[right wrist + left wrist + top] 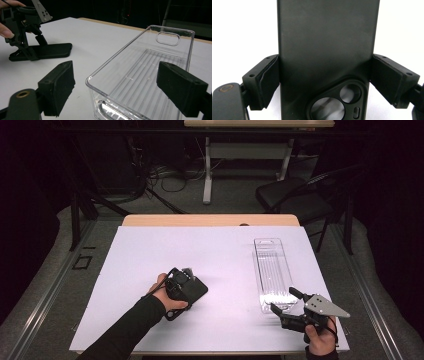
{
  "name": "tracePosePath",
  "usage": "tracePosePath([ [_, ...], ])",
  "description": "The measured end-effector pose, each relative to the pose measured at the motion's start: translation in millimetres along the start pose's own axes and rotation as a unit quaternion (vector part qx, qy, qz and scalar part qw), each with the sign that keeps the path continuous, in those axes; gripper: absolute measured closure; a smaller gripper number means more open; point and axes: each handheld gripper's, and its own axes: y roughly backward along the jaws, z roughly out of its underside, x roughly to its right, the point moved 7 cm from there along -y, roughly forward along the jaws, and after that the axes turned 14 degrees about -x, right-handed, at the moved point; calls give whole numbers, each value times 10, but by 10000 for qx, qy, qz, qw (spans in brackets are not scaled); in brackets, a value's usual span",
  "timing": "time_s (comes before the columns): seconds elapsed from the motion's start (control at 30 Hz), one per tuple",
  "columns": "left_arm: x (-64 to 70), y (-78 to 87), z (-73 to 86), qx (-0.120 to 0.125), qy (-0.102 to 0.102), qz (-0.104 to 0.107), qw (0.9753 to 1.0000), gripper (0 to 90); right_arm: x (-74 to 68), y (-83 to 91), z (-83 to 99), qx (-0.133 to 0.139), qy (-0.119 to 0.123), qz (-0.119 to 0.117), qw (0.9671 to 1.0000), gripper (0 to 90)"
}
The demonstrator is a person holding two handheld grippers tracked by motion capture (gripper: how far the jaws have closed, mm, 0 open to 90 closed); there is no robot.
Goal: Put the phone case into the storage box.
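Observation:
A black phone case (324, 37) with a camera cut-out lies flat on the white table, left of centre (199, 289). My left gripper (181, 285) points down at it, its pads pressed on the case's two long edges, so it is shut on the case (53, 51). A clear plastic tray (272, 267) stands lengthwise at the right, with nothing in it (150, 75). My right gripper (282, 299) sits at the tray's near end, open, its jaws spread wide around the near left corner (116, 75) without touching it.
The white sheet (210, 250) covers the table, with a wooden strip (210, 220) showing at the far edge. A black chair (295, 195) and another table's legs (207, 170) stand beyond it on the floor.

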Motion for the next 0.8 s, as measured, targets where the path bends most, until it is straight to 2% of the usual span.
tracePosePath([
  [0.2, -5, 12, 14, -9, 45, 89, 9999, 135, -2, -2, 0, 2, -9, -6, 10000, 144],
  [0.5, -19, 40, 25, 38, 38, 91, 9999, 138, -1, -3, 0, 2, 1, 0, 10000, 143],
  [0.8, -26, 185, 50, 118, -18, 118, 9999, 141, -3, -4, -5, 17, 4, 16, 10000, 144],
])
